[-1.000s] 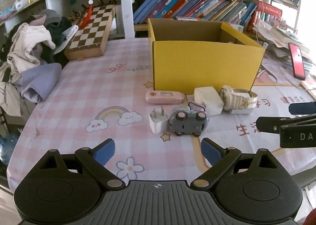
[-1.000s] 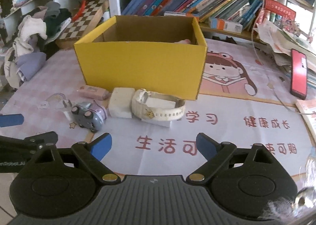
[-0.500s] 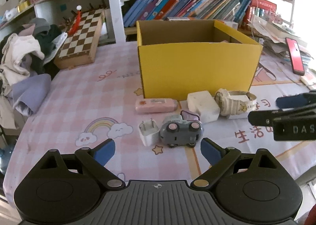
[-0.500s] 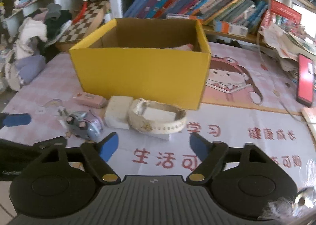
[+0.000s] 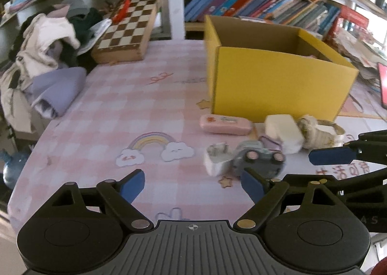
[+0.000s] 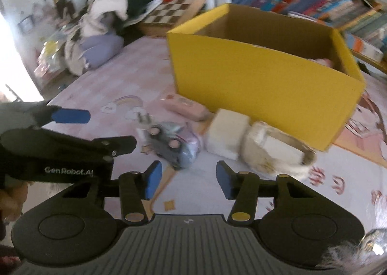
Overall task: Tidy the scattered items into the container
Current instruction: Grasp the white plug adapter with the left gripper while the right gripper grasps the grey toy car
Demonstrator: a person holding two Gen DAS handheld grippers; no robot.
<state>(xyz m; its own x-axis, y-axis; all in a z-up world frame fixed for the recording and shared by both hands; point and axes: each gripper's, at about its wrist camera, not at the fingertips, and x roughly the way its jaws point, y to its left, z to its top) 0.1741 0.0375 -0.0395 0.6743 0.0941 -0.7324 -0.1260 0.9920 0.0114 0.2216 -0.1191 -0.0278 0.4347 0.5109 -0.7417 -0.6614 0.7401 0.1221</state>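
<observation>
An open yellow cardboard box (image 5: 278, 86) (image 6: 261, 81) stands on the table. In front of it lie a pink case (image 5: 225, 124) (image 6: 186, 105), a white charger block (image 5: 284, 132) (image 6: 228, 133), a cream watch (image 5: 319, 133) (image 6: 275, 151), a white plug (image 5: 216, 161) (image 6: 144, 121) and a grey toy car (image 5: 260, 161) (image 6: 173, 147) lying on its side. My left gripper (image 5: 192, 184) is open and empty, just short of the plug and car. My right gripper (image 6: 187, 179) is open and empty, close in front of the car. Something pink lies inside the box (image 6: 323, 61).
A pile of clothes (image 5: 46, 62) and a chessboard box (image 5: 125, 31) sit at the far left of the pink checked tablecloth (image 5: 121, 110). Bookshelves (image 5: 266, 6) run behind the box. A red phone (image 5: 382, 86) and papers lie at the right.
Both grippers have swung left and moved closer to the items. The right gripper now points at the toy car instead of the watch, with its fingers less wide apart.
</observation>
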